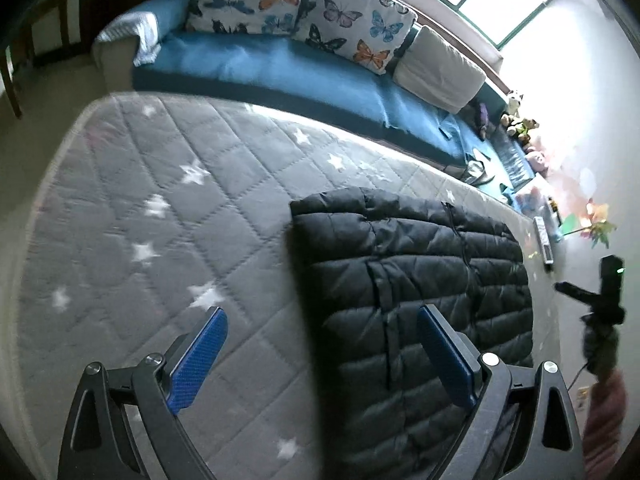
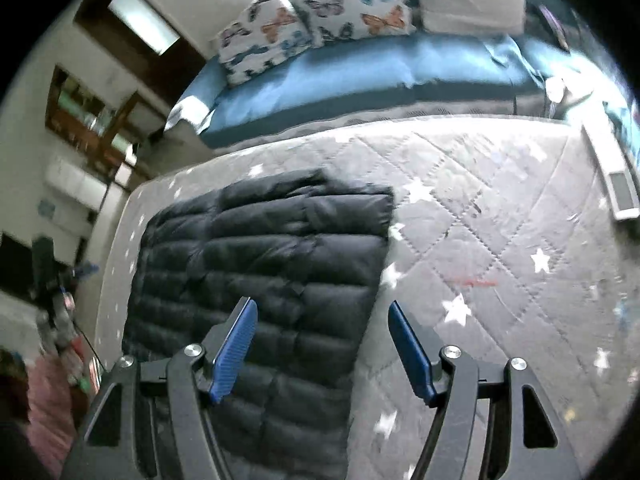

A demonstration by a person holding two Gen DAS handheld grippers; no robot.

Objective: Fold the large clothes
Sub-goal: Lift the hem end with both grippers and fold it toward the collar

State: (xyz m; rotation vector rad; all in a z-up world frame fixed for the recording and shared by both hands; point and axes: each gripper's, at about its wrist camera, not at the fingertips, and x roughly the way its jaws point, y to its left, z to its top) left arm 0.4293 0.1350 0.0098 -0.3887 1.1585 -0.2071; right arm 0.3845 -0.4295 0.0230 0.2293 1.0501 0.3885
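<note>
Claws: our left claw (image 1: 322, 354) and right claw (image 2: 322, 344) both released, empty | jacket (image 2: 256, 280) long axis runs away from us on mattress (image 1: 160, 200) | each claw over a side edge

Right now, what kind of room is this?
Likely a home living room: a blue sofa with butterfly cushions, stuffed toys by the window, and a quilted star mat under the jacket.

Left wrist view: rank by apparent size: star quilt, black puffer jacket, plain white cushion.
1. star quilt
2. black puffer jacket, though it lies nearer the camera, so it looks bigger than it is
3. plain white cushion, farthest back, so it looks smaller than it is
</note>
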